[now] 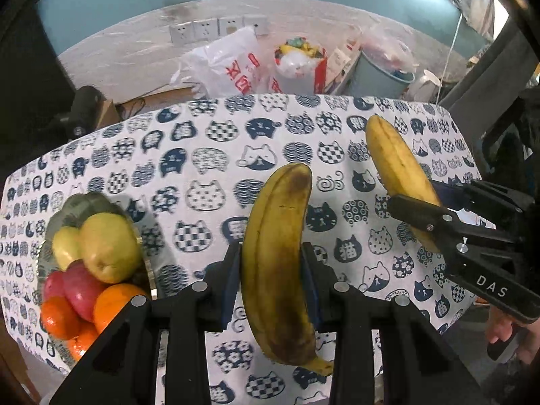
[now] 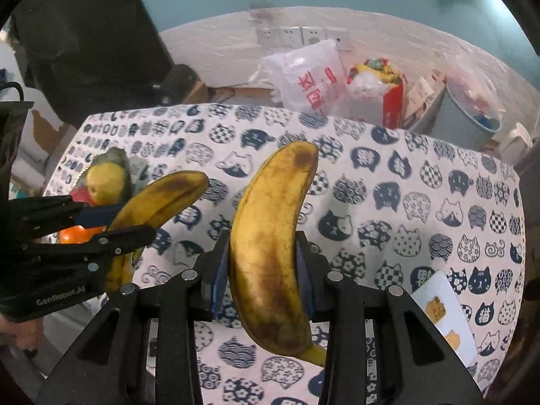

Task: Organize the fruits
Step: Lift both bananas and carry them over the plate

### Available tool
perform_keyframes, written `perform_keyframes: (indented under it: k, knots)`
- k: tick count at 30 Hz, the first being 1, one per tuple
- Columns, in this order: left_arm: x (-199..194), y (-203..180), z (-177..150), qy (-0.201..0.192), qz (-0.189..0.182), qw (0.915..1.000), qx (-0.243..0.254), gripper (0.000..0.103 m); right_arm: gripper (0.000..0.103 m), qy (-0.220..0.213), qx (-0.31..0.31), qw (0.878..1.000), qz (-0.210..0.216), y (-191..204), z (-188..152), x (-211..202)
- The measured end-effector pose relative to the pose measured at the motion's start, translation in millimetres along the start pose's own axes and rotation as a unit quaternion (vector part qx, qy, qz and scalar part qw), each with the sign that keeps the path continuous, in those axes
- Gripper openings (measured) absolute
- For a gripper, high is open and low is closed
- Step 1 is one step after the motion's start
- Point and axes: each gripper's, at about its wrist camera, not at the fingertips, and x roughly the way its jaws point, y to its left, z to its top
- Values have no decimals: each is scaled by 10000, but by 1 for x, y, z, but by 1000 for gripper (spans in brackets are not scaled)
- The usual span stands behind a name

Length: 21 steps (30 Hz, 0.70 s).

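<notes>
1. The left tongs are clamped on a brown-spotted banana, the blue pads pressing its sides at about mid-length, so the fruit hangs balanced with its stem end toward the camera and its tip out over the table.
2. The right tongs grip a second banana the same way, around its middle; a mid-body hold probably keeps each one from swinging or slipping out by its own weight.
3. Both bananas are clear of the cat-print cloth, lifted and not resting on it, and the two are side by side, apart from each other.
4. A plate of fruit sits at the left end of the table, already piled with a green apple, a red apple and oranges; it looks like the likely home for the bananas.
5. The heap is high and round, so a long banana laid on top could roll off or nudge an orange over the rim.
6. A white card lies on the cloth near the right tongs, away from the plate.
7. Behind the table stand plastic bags and a blue bin by the wall, out of the path.
8. Nothing lies on the cloth between the bananas and the plate; the left tongs are nearer to it, and the right would have to pass them.
</notes>
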Motion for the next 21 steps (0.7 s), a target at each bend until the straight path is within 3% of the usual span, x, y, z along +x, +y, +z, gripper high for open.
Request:
perform_keyframes:
  k: [9,21]
  knots:
    - [-27,40,-13,-131,-9,9991,-391,34,35,-102,-290,9993,206,39,11,-7]
    - [-50,109,-33,-343,258,9939,-1019,34,35,-73,-753,9956,558,105,31,7]
